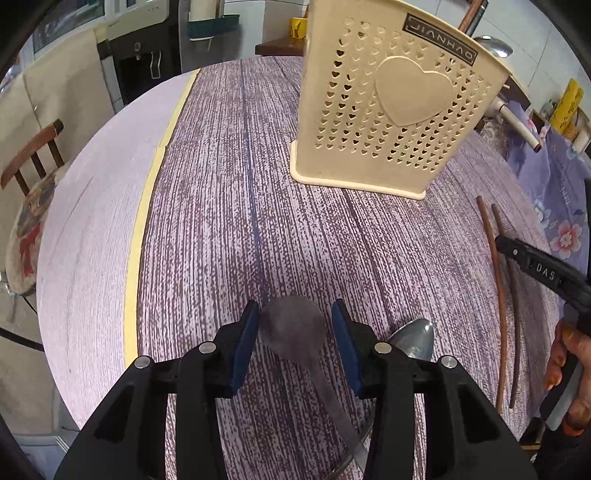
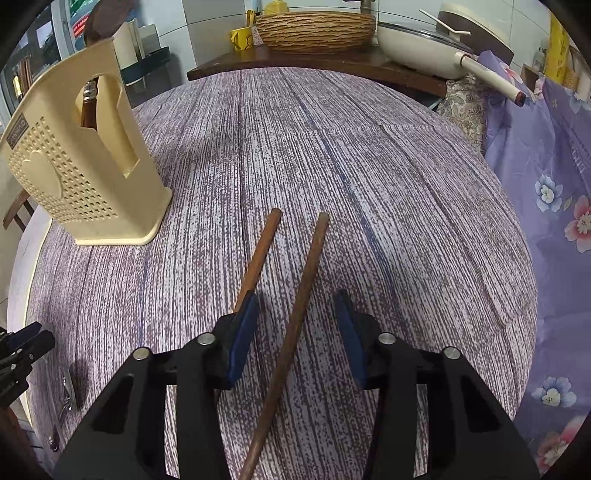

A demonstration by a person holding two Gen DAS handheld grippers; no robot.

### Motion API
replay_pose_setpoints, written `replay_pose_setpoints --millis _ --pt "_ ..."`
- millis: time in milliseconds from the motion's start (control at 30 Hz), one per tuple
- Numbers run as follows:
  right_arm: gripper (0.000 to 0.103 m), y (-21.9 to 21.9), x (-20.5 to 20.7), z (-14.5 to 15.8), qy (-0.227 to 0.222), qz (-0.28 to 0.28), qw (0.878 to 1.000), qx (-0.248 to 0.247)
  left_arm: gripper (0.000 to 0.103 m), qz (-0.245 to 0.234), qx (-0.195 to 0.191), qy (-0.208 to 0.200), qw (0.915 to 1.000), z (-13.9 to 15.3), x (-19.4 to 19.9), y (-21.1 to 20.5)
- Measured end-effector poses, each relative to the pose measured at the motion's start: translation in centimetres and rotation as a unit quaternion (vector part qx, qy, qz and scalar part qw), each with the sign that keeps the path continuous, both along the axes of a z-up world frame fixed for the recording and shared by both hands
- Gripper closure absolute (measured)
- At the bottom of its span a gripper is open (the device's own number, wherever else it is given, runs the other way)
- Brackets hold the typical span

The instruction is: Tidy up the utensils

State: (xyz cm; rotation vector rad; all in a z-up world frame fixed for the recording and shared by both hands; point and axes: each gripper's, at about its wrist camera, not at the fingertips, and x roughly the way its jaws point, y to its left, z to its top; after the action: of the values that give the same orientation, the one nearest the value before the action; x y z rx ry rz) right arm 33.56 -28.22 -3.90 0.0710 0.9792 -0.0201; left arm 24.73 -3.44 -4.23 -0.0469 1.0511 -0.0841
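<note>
A cream utensil holder (image 1: 391, 107) with heart-shaped holes stands upright on the purple wood-grain table (image 1: 229, 206); it also shows in the right wrist view (image 2: 85, 173), with handles inside. My left gripper (image 1: 295, 332) is open, its jaws on either side of a dark spoon (image 1: 295, 332) lying on the table. A shiny metal spoon (image 1: 415, 338) lies just right of it. Two brown chopsticks (image 1: 502, 295) lie at the right. My right gripper (image 2: 295, 325) is open above the chopsticks (image 2: 299, 314); one stick runs between the jaws, the other passes under the left finger.
A yellow tape line (image 1: 144, 221) runs along the table's left side. A wooden chair (image 1: 29, 192) stands left of the table. A floral purple cloth (image 2: 546, 184), a white pan (image 2: 424, 40) and a woven basket (image 2: 314, 29) sit at the far and right edges.
</note>
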Motion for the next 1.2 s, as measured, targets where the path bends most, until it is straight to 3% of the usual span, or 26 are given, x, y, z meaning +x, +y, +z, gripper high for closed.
replay_pose_setpoints --millis 167,400,667,733,800,967,1100,1200 --pt "0.079 0.3 1.3 0.2 0.0 -0.01 1.0 -0.012 0.066 -0.009 0.023 0.004 0.9997 -0.2 0.7 -0.5" --pt "0.092 0.5 1.7 0.1 -0.003 -0.008 1.0 -0.014 0.067 -0.014 0.022 0.003 0.9996 -0.1 1.2 -0.6" --pt "0.092 0.2 1.8 0.1 0.0 -0.005 1.0 -0.002 0.066 -0.006 0.018 -0.002 0.9998 0.3 1.2 -0.1" --pt "0.092 0.2 1.6 0.0 -0.001 -0.003 1.0 -0.004 0.06 -0.002 0.024 -0.008 0.9997 0.6 0.8 0.1" --pt "0.092 0.2 1.4 0.1 0.0 -0.004 1.0 0.0 0.047 0.005 0.017 -0.008 0.9998 0.8 0.4 0.4" --pt "0.09 0.4 1.0 0.1 0.001 0.001 1.0 0.001 0.045 0.023 0.004 -0.006 0.9997 0.8 -0.2 0.9" --pt "0.079 0.2 0.6 0.2 0.006 0.006 1.0 0.014 0.044 0.026 0.001 0.013 0.9996 0.1 -0.1 0.5" --pt "0.078 0.2 0.1 0.1 0.006 0.01 1.0 0.014 0.045 0.025 0.009 0.009 0.9996 0.1 0.1 -0.2"
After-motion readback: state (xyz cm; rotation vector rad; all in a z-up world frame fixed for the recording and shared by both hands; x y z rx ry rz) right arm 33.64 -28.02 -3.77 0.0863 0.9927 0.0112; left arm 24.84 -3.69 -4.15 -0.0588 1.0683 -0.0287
